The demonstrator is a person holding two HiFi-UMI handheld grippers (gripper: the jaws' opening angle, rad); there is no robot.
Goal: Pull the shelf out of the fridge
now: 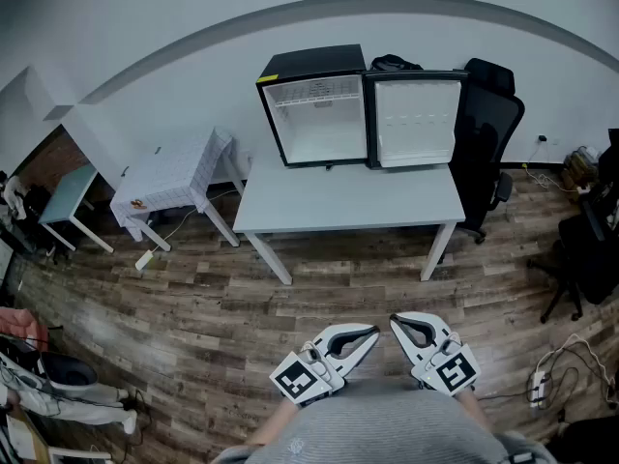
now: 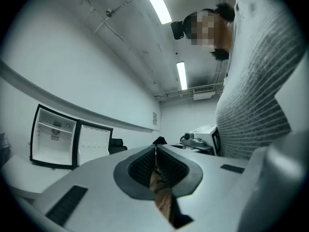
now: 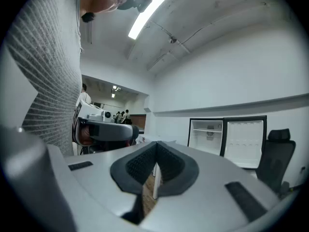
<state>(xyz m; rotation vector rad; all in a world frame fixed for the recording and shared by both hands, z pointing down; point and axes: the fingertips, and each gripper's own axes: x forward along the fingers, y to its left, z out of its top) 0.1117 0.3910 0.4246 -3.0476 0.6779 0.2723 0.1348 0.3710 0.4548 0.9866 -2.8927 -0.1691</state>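
A small black fridge (image 1: 314, 104) stands at the back of a white table (image 1: 348, 206) with its door (image 1: 416, 122) swung open to the right. A white wire shelf (image 1: 314, 93) sits high inside it. Both grippers hang low in front of the person's grey sweater, far from the table. My left gripper (image 1: 373, 334) is shut with nothing in it, and so is my right gripper (image 1: 395, 322). In the left gripper view the jaws meet at the left gripper's tip (image 2: 155, 147), with the fridge (image 2: 52, 137) far off. The right gripper (image 3: 156, 144) also faces the distant fridge (image 3: 207, 135).
A black office chair (image 1: 491, 129) stands right of the table. A low table with a checked cloth (image 1: 176, 172) is to the left, and a teal table (image 1: 68, 196) is beyond it. A power strip and cables (image 1: 542, 380) lie on the wooden floor at the right.
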